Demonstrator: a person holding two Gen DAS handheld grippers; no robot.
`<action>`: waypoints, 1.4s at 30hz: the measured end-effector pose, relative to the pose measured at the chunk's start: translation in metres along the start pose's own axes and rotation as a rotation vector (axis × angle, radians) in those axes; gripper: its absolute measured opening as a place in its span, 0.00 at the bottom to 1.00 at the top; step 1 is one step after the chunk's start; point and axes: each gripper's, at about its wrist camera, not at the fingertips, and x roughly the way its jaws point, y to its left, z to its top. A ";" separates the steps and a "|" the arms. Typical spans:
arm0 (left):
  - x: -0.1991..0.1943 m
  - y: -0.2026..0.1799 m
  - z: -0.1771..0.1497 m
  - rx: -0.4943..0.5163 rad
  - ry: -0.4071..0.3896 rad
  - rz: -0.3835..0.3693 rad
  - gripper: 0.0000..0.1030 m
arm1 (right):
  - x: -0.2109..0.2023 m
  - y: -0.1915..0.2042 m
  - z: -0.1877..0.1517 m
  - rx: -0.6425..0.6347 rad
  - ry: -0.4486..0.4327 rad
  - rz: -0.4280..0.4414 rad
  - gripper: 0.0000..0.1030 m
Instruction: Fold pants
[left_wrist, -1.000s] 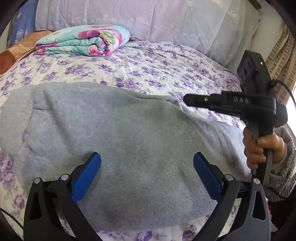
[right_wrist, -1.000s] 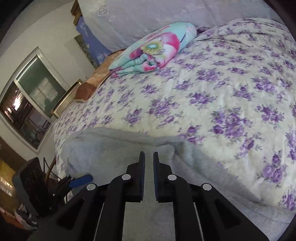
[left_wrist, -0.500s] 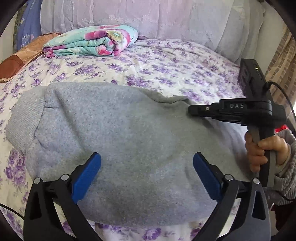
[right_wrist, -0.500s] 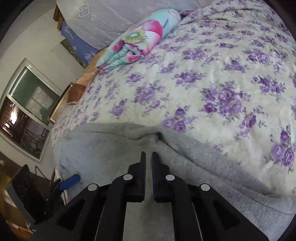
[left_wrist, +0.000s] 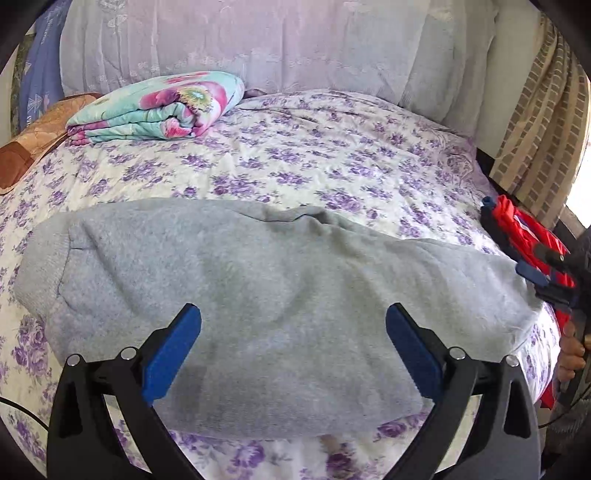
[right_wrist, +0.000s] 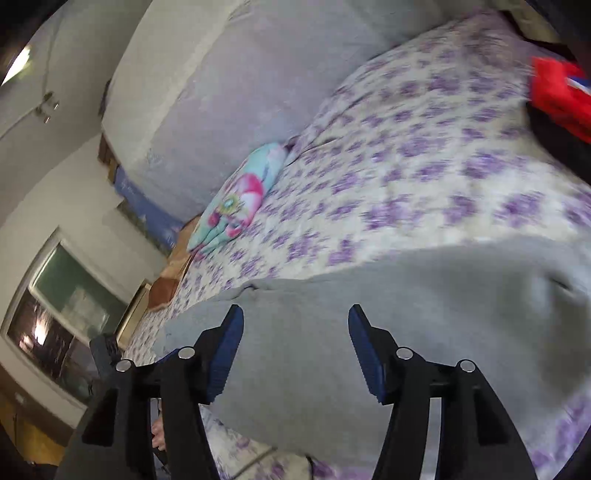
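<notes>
Left wrist view: grey fleece pants (left_wrist: 266, 295) lie doubled lengthwise across the near edge of the flower-print bed (left_wrist: 332, 162), ribbed waistband at left. One fold looks done; cross folds remain. Left tool (left_wrist: 293, 350) hovers spread wide, gripping nothing; right tool (right_wrist: 295, 347), its jaws just opening, is clear of the cloth.
</notes>
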 end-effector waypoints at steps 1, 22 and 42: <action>0.003 -0.003 -0.001 -0.001 0.007 -0.021 0.95 | -0.025 -0.022 -0.007 0.075 -0.035 -0.041 0.63; 0.038 -0.030 -0.030 0.046 0.124 0.047 0.95 | -0.054 -0.123 -0.018 0.307 -0.296 -0.184 0.23; -0.063 0.126 -0.028 -0.340 -0.076 0.169 0.95 | 0.129 0.169 -0.096 -1.048 -0.030 -0.443 0.25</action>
